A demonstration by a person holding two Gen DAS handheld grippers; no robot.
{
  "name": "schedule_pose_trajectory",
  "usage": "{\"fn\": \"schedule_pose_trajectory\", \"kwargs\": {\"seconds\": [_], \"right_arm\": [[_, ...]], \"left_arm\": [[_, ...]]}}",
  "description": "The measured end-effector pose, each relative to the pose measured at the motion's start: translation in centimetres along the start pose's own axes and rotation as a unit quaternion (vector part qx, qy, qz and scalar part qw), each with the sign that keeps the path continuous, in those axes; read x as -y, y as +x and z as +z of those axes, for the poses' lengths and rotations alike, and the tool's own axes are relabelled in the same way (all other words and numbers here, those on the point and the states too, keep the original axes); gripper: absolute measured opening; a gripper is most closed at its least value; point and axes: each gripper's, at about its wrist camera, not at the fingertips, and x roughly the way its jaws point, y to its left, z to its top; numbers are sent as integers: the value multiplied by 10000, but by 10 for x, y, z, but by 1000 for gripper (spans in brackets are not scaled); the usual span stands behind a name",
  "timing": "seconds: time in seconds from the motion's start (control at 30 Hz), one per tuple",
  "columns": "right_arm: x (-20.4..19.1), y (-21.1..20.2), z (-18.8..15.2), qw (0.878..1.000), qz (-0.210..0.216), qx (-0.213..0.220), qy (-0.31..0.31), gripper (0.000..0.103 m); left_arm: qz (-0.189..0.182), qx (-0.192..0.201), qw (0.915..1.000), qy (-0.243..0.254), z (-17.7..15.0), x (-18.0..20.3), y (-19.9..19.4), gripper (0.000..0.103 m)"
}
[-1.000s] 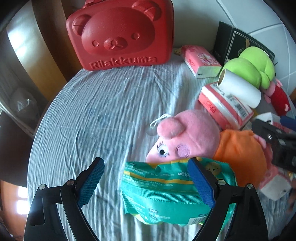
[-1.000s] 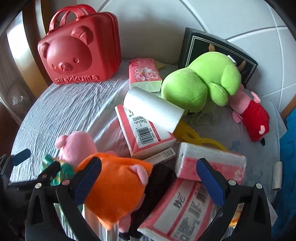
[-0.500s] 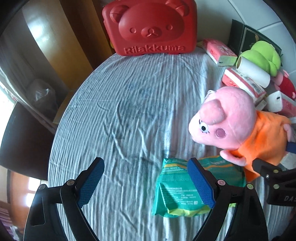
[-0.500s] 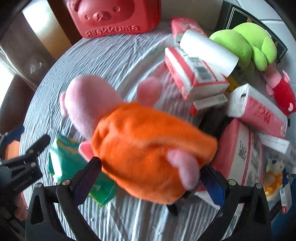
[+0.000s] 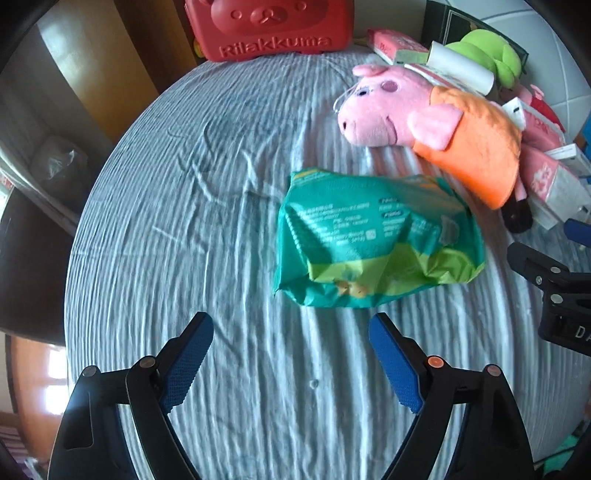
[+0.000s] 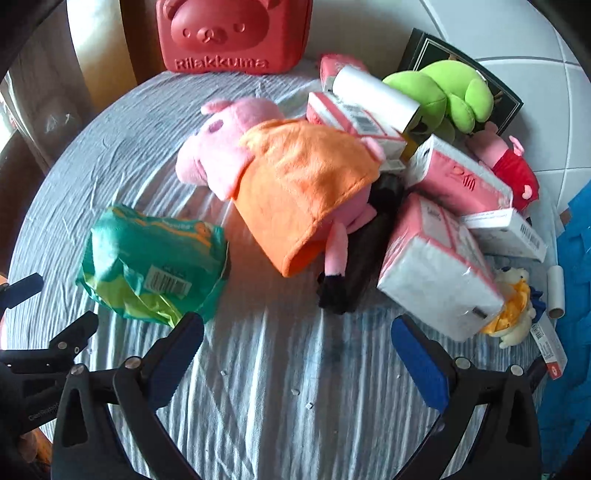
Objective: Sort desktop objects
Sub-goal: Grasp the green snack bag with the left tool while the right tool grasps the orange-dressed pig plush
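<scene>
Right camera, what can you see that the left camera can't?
Only the right wrist view shows the yellow and white duck toy, the small white roll and the blue cloth at the right edge.

Only the left wrist view shows the left tool, open and empty over the cloth, and the pig's face.

Both share the green packet, the pink pig plush in its orange dress, the red Rilakkuma case, the green plush and the pink tissue packs.
</scene>
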Motion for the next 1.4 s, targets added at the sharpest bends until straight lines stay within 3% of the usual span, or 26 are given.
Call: {"fn": "schedule_pose_trajectory", "kwargs": {"seconds": [0.03,0.2,0.33,0.4,0.47,0.57,0.67,0.83,0.97,1.07,1.17,1.27,1.4], "right_arm": [[-3,7,-3,10000,-3,-55,3,102],[-25,27,1,9998,44,-161,79,102],[-66,29,13,9962,864,-96,68,102],[-84,29,17,9915,1292,-86,121,102],[-95,26,19,9897,1422,-58,185,102],[-91,14,21,9933,1124,33,263,102],[-60,-10,24,9965,672,255,415,102],[-6,-31,41,9977,119,495,443,102],[11,-24,65,9984,88,534,-184,102],[7,-7,93,9936,186,508,-989,102],[4,6,109,9808,384,428,-1865,103],[-4,23,119,9655,480,277,-2545,103],[-12,47,131,9589,708,34,-2747,103]], "left_arm": [[75,-50,9999,-66,3,-6,7,76],[283,-24,9995,-157,41,-36,35,76],[683,423,9968,-23,82,-61,36,76],[691,515,9962,-102,97,-75,32,76],[565,512,9968,-224,104,-84,23,76],[120,381,9985,-380,102,-83,9,76],[-310,125,9974,-638,95,-69,1,77],[-460,-120,9924,-1138,88,-25,-5,77],[-296,-297,9812,-1881,93,-7,2,77],[-237,-508,9637,-2609,92,2,13,77],[-197,-643,9490,-3080,92,9,24,81],[-135,-720,9422,-3268,98,15,35,83],[34,-765,9409,-3299,111,22,50,89]]}}
